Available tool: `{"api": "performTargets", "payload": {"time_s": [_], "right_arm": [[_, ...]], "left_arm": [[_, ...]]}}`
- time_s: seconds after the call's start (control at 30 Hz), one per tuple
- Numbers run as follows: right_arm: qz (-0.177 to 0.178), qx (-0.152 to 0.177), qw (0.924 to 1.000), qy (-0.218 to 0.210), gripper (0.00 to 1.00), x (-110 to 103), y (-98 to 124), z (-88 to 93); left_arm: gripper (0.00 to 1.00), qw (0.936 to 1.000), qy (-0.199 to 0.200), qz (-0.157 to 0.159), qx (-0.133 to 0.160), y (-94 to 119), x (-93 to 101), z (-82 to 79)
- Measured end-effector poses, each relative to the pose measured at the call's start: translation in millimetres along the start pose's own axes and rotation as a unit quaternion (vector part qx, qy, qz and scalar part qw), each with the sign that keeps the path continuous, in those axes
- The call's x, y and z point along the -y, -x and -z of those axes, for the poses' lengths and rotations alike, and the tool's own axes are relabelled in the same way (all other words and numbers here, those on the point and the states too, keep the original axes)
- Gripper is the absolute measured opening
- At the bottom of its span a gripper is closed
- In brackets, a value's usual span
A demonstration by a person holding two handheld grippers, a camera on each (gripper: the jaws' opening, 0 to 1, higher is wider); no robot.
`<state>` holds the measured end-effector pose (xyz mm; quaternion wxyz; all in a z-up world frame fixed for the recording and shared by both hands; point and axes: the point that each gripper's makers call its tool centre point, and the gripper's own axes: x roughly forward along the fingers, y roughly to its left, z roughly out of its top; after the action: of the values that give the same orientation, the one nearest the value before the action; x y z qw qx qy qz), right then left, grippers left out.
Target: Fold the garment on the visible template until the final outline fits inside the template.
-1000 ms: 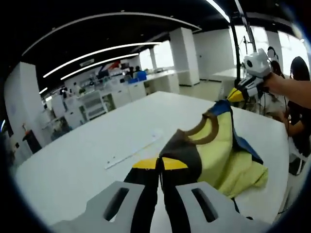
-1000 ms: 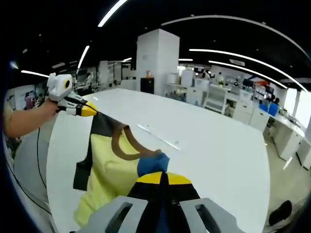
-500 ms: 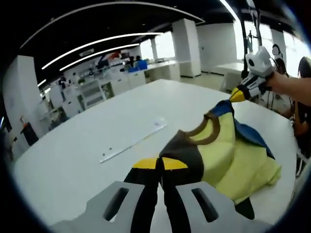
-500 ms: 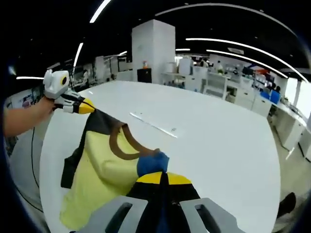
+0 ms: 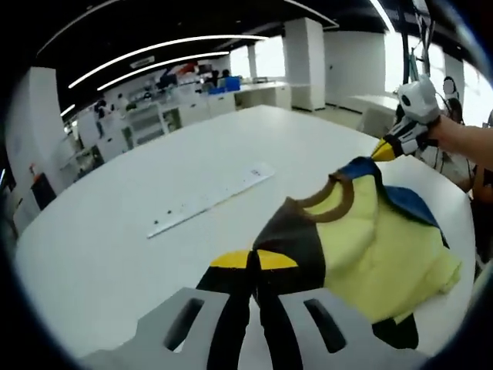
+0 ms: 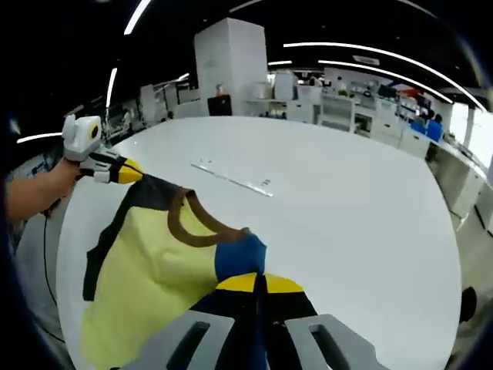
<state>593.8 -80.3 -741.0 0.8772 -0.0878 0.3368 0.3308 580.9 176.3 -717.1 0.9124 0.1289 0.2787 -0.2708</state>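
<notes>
A yellow garment (image 5: 370, 247) with a brown collar, one black shoulder and one blue shoulder is stretched between both grippers over the white table (image 5: 115, 254). My left gripper (image 5: 254, 259) is shut on the black shoulder. My right gripper (image 6: 258, 282) is shut on the blue shoulder (image 6: 240, 257). The garment body (image 6: 154, 270) drapes down toward the table's near edge. In the left gripper view the right gripper (image 5: 383, 150) shows at the far right, held by a hand. The left gripper (image 6: 131, 173) appears at the left of the right gripper view.
A thin white strip (image 5: 208, 202) lies on the table beyond the garment, also seen as the strip (image 6: 231, 179) in the right gripper view. The table top (image 6: 347, 200) stretches wide past it. A white pillar (image 6: 227, 73), desks and shelves stand far behind.
Both views have tipped downward and show more table. The garment hangs lower and is spread wider and flatter between the grippers. Both grips are unchanged.
</notes>
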Motion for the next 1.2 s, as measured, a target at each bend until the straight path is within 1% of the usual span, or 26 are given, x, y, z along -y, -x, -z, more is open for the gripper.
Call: {"api": "performTargets", "payload": {"time_s": [0.1, 0.17, 0.3, 0.33, 0.37, 0.53, 0.63, 0.73, 0.83, 0.9, 0.93, 0.97, 1.03, 1.07, 1.1, 1.13, 1.2], "right_arm": [[0.0, -0.005, 1.0, -0.002, 0.0, 0, -5, 3.2], [-0.001, -0.007, 1.0, -0.003, 0.0, 0, -8, 5.0], [0.001, -0.02, 0.9998, 0.0, 0.0, 3, -15, 11.3], [0.002, -0.022, 0.9998, -0.003, 0.0, 4, -16, 12.6], [0.004, -0.022, 0.9997, -0.01, 0.0, 6, -17, 13.8], [0.008, -0.027, 0.9995, -0.016, 0.0, 8, -22, 16.7], [0.01, -0.033, 0.9991, -0.024, 0.0, 9, -26, 18.9], [0.014, -0.041, 0.9989, -0.017, 0.0, 9, -29, 21.2], [0.015, -0.047, 0.9986, -0.016, 0.0, 9, -30, 23.4], [0.019, -0.048, 0.9986, -0.011, 0.0, 9, -30, 23.0], [0.026, -0.041, 0.9988, -0.007, 0.0, 10, -28, 20.3], [0.034, -0.028, 0.999, -0.003, 0.0, 12, -27, 15.2], [0.035, -0.006, 0.9993, -0.013, 0.0, 10, -24, 7.4], [0.032, 0.002, 0.9992, -0.022, 0.02, 9, -23, 4.7], [0.033, 0.005, 0.9991, -0.026, 0.06, 9, -22, 3.7], [0.036, 0.009, 0.9989, -0.027, 0.11, 9, -20, 2.1], [0.037, 0.018, 0.9987, -0.029, 0.19, 7, -19, -0.5]], "left_arm": [[0.0, 0.9999, 0.004, 0.006, -0.008, -7, 1.8, 5.1], [0.0, 0.9996, -0.005, 0.007, -0.028, -11, 2.5, 13.7], [0.0, 0.9986, 0.0, 0.01, -0.051, -19, 3.4, 27.2], [0.0, 0.9984, 0.008, 0.012, -0.055, -21, 3.7, 30.5], [0.0, 0.9983, 0.01, 0.012, -0.057, -22, 3.6, 31.5], [0.0, 0.9981, 0.012, 0.007, -0.059, -25, 1.8, 31.2], [0.0, 0.9976, 0.013, 0.0, -0.069, -27, -1.8, 36.4], [0.0, 0.9967, 0.016, -0.004, -0.08, -28, -4.2, 43.5], [0.0, 0.9965, 0.019, -0.01, -0.081, -27, -6.4, 44.0], [0.0, 0.9968, 0.027, -0.007, -0.075, -27, -5.1, 40.3], [0.0, 0.9969, 0.028, -0.007, -0.074, -26, -4.8, 39.2], [0.0, 0.9971, 0.033, -0.002, -0.068, -25, -2.8, 36.3], [0.0, 0.9977, 0.036, 0.001, -0.058, -24, -1.1, 31.4], [0.03, 0.998, 0.035, 0.001, -0.053, -22, -0.6, 28.6], [0.08, 0.998, 0.038, 0.0, -0.05, -21, -1.0, 27.1], [0.12, 0.9983, 0.038, -0.002, -0.045, -20, -1.4, 24.6], [0.19, 0.9984, 0.042, -0.004, -0.038, -17, -1.5, 20.9]]}}
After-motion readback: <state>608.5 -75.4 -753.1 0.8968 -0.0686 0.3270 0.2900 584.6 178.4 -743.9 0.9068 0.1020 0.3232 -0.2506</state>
